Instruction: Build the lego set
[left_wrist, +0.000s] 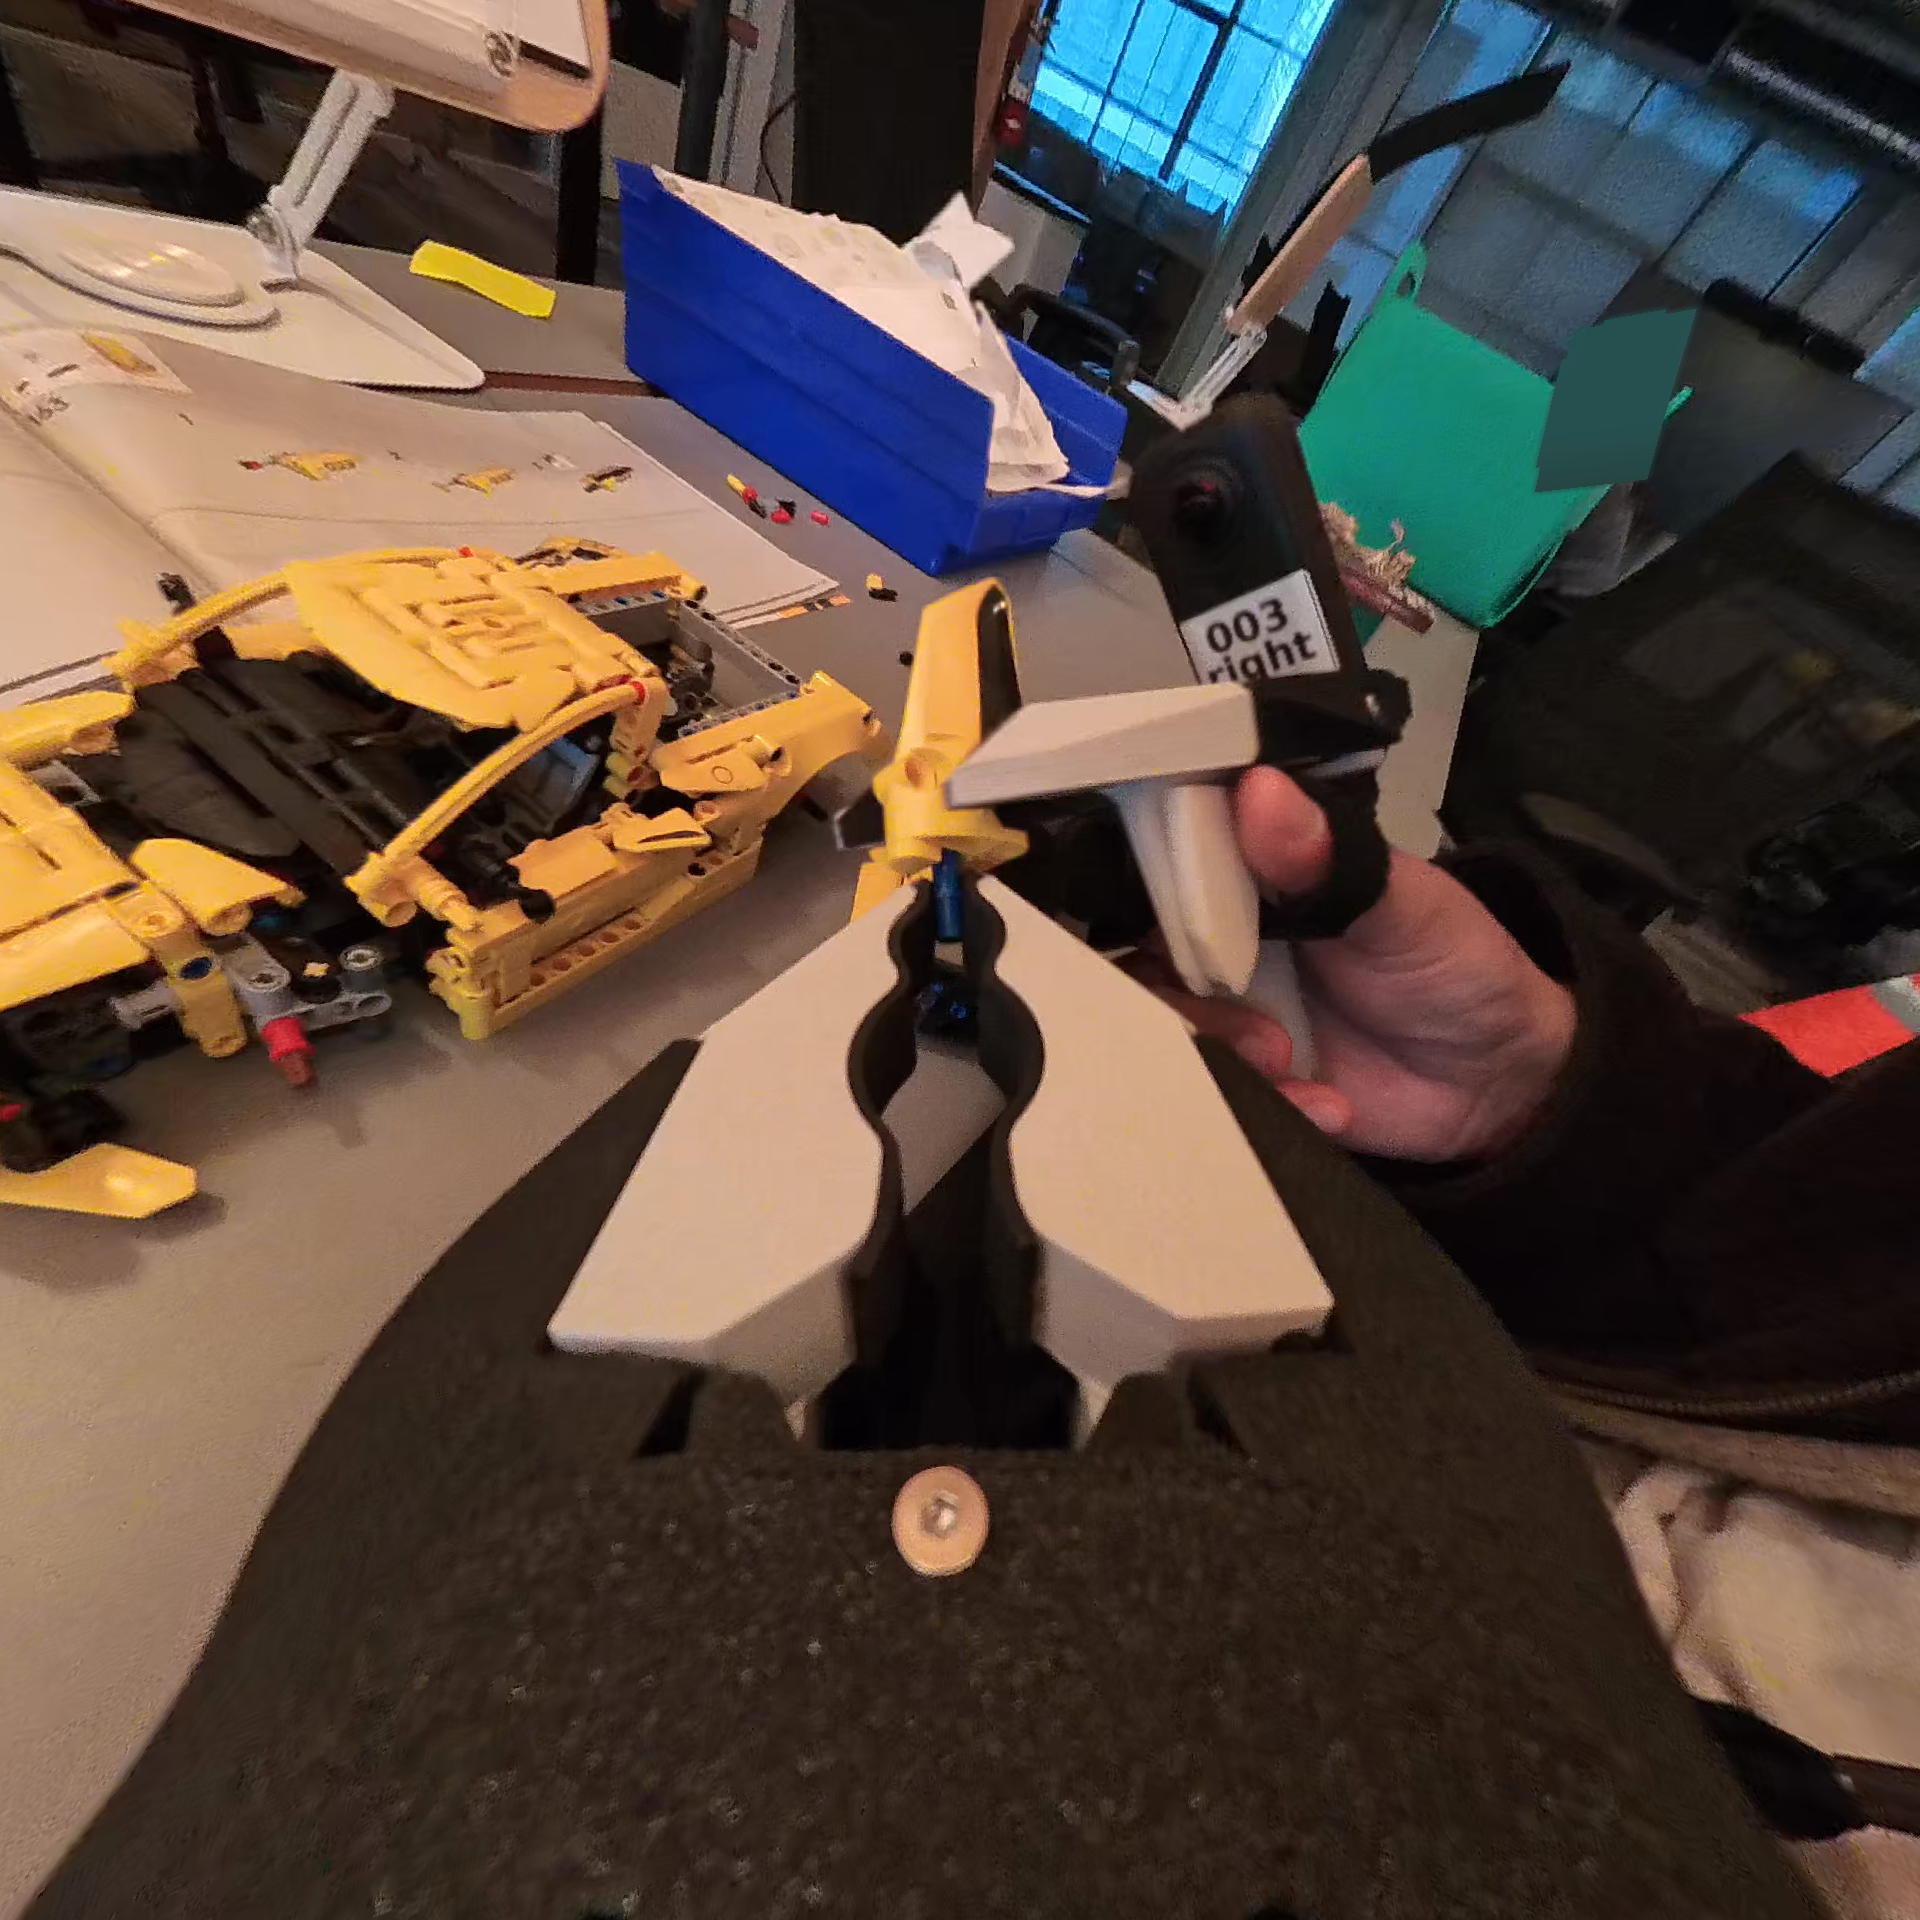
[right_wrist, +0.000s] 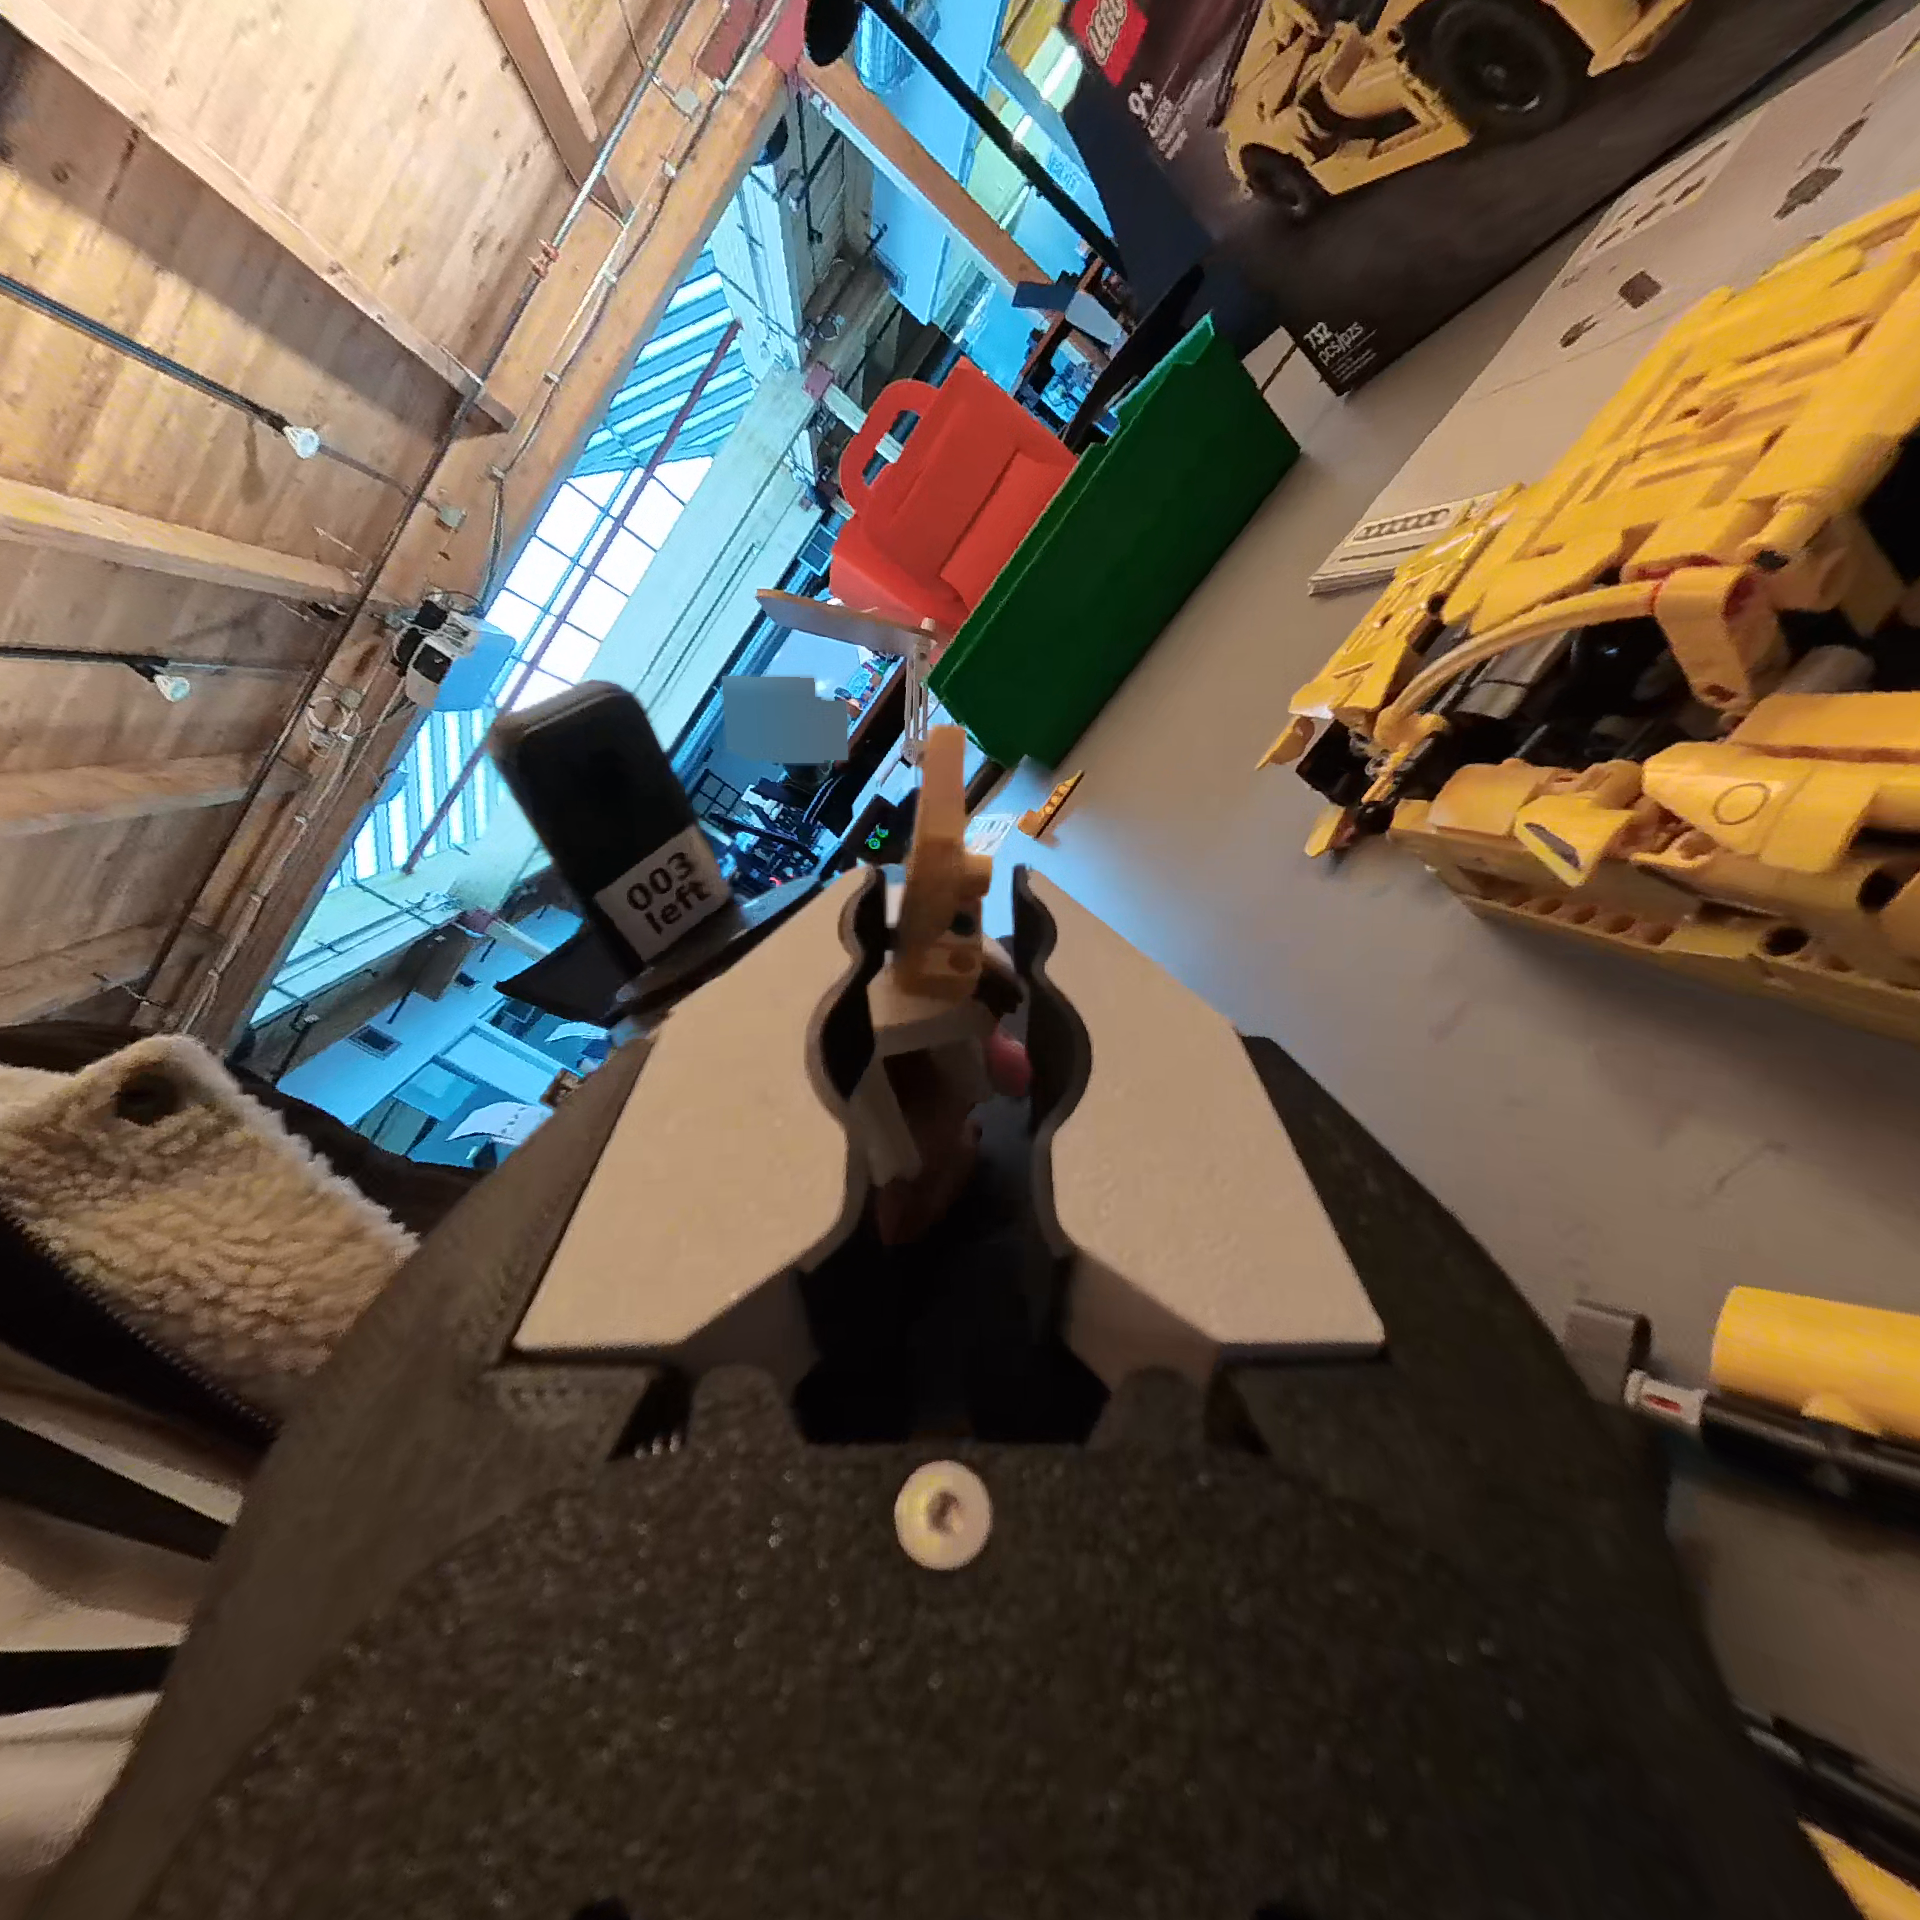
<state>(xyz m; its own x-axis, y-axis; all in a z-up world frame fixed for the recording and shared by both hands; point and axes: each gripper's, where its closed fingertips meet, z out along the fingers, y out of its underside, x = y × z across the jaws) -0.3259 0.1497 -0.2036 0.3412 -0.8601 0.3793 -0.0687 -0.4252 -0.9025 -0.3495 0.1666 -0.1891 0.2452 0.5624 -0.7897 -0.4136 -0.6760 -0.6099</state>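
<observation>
Holding: the left gripper (left_wrist: 948, 914) is closed on a blue pin (left_wrist: 945, 894) at the base of a yellow sub-assembly (left_wrist: 951, 727), lifted clear of the table (left_wrist: 520, 1143).
Right gripper: the right gripper (right_wrist: 948, 914) has its jaws nearly together on the same yellow sub-assembly (right_wrist: 940, 883); in the left wrist view one grey finger (left_wrist: 1101, 743) lies against the part's side.
Step in hand: judged to be seating or adjusting this piece in mid-air before it goes to the car.
Technique: keep the pin clamped square; press along the pin's axis only; avoid twisting, which could pop the part loose.
Car model: the half-built yellow car (left_wrist: 416, 769) rests on the table to the left, apart from both grippers.
Surface: grey table carrying an open instruction booklet (left_wrist: 416, 488), loose small pins (left_wrist: 774, 504) and a blue bin (left_wrist: 831, 384) holding paper.
Room: workshop with a timber ceiling, large windows, a green bin (right_wrist: 1122, 540) and the set's box (right_wrist: 1351, 156).
</observation>
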